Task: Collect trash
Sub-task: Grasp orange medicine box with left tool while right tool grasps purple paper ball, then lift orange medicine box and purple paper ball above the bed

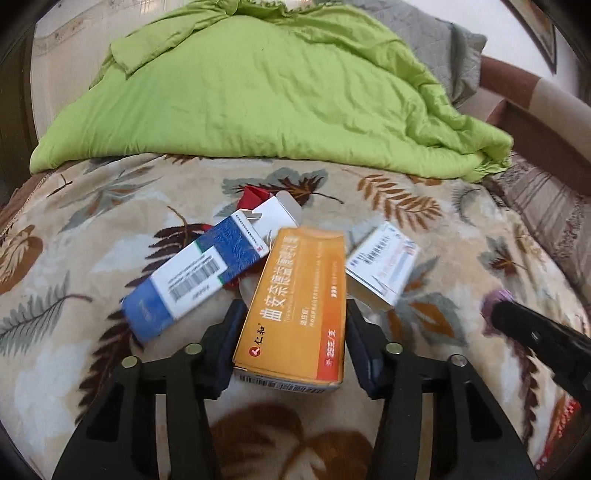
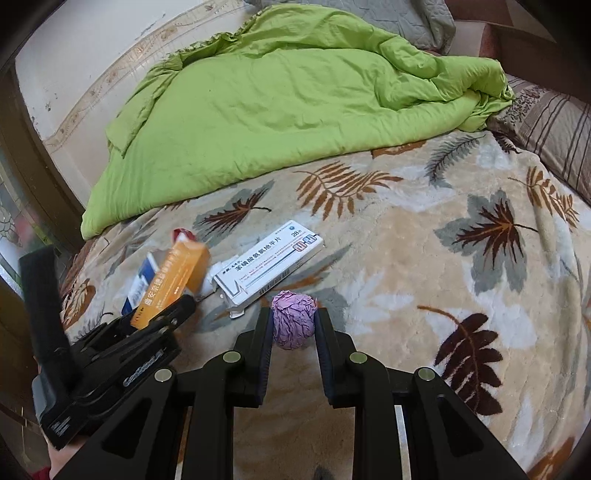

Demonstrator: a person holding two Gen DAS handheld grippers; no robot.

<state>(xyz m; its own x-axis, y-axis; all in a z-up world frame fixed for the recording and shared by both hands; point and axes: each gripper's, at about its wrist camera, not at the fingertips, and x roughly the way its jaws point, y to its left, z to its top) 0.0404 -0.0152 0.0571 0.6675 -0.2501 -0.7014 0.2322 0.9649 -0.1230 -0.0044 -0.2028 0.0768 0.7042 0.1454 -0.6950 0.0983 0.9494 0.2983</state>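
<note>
1. Orange carton point(image 1: 295, 306) sits between the fingers of the left gripper point(image 1: 293, 332), pads against both long sides, clenched on it; its far end is lifted over the other boxes, above the leaf-print blanket point(image 1: 424, 424) on the bed.
2. Purple crumpled paper ball point(image 2: 294, 319) is pinched by the right gripper point(image 2: 294, 325), fingers pressed to both sides, just over the blanket.
3. In the right wrist view the left gripper shows at lower left with the orange carton angled up out of it.
4. Blue-and-white box point(image 1: 195, 280) with a barcode lies just left of the orange carton, flap open at its far end, partly under the carton's edge.
5. White medicine box point(image 2: 269, 267) lies flat just beyond the paper ball, near end torn open; blurred in the left wrist view.
6. Red scrap point(image 1: 255, 195) peeks out behind the blue-and-white box; can't tell what it is.
7. Green quilt point(image 1: 258, 92) is bunched across the far side of the bed.
8. Striped pillow point(image 2: 554, 129) at the far right corner, grey quilted cover point(image 2: 406, 18) behind the quilt.
</note>
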